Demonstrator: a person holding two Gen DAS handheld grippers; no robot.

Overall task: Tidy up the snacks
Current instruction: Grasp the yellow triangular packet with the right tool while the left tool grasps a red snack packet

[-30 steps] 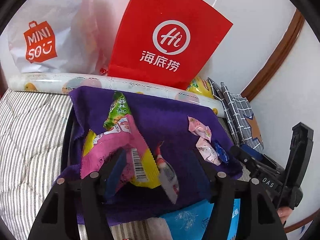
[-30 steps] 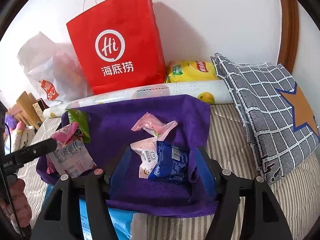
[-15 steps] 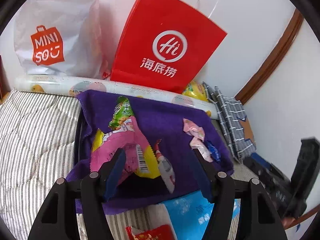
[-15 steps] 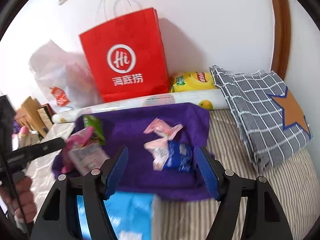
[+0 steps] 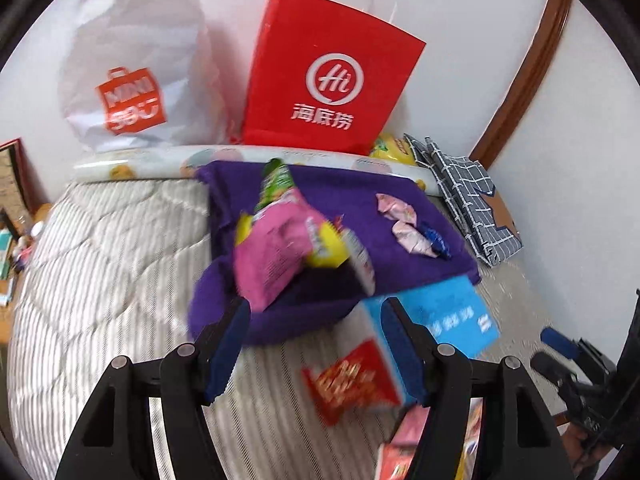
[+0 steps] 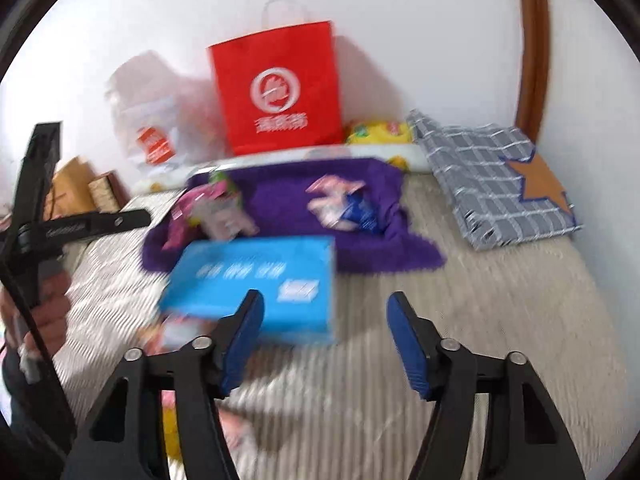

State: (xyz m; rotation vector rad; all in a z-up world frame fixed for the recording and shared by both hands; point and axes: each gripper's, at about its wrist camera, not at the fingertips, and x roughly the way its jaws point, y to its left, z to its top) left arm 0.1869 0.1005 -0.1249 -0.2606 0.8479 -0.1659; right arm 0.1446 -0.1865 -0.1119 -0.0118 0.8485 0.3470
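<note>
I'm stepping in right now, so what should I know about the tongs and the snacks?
Left tongs: open, empty, above a red snack packet.
Right tongs: closing, nothing between the pads, over the striped bedding beside the blue box.
On the purple cloth: pink-yellow packets in one heap, pink candies and a blue one in another.
Done: two groups on the cloth.
Left: loose packets near the box.

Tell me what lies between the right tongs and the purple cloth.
In the right wrist view, a blue box lies between the right tongs, now closing on nothing, and the purple cloth.
</note>
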